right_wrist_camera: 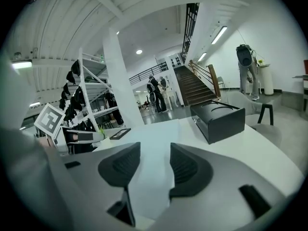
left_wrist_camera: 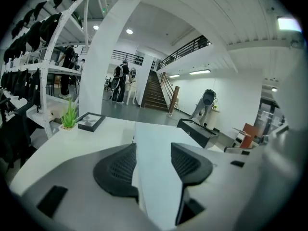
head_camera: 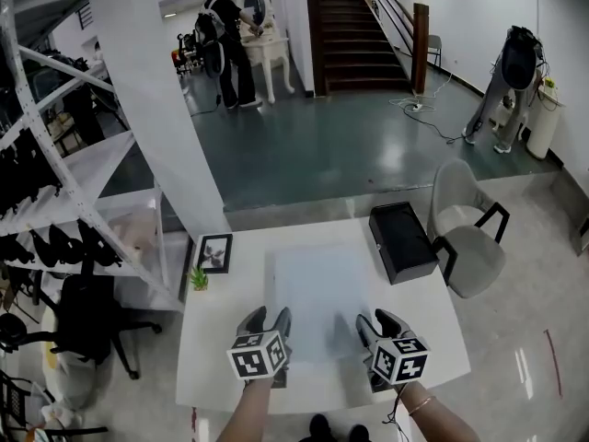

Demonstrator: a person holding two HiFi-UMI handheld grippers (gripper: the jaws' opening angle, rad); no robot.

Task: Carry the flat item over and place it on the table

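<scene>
The flat item (head_camera: pixel 317 311) is a pale white rectangular panel lying flat on the white table (head_camera: pixel 221 330), its long side running away from me. My left gripper (head_camera: pixel 267 325) sits at the panel's near left corner and my right gripper (head_camera: pixel 379 325) at its near right corner. In the left gripper view the panel (left_wrist_camera: pixel 154 167) shows between the spread jaws of the left gripper (left_wrist_camera: pixel 153 150), its left edge running along the left pad. In the right gripper view the panel (right_wrist_camera: pixel 151 172) fills the gap of the right gripper (right_wrist_camera: pixel 155 153). Neither pair of pads visibly presses on it.
A black box (head_camera: pixel 402 240) stands at the table's far right, and a framed picture (head_camera: pixel 213 252) and a small plant (head_camera: pixel 199 278) at its far left. A grey chair (head_camera: pixel 465 233) is to the right and a white shelving rack (head_camera: pixel 55 201) to the left. People stand far back.
</scene>
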